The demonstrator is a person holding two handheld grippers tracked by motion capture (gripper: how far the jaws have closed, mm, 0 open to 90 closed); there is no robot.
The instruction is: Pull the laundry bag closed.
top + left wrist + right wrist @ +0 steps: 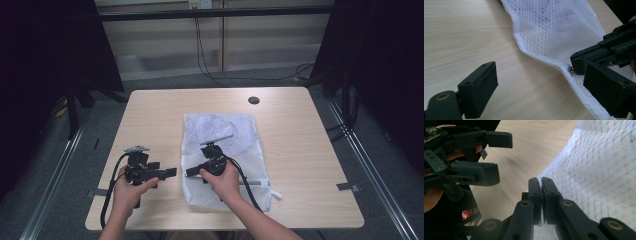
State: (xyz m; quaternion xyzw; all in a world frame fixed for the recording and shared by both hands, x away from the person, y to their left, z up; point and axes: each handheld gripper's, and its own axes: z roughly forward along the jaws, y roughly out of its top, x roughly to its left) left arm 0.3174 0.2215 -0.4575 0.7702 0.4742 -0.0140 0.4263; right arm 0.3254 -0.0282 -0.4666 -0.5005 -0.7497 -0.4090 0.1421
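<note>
Light wood bench on grey floor, black curtains either side. White mesh bag lies mid-bench; the right hand-held gripper is pinched tight on its edge, while the left hand-held gripper gapes wide, holding nothing.
</note>
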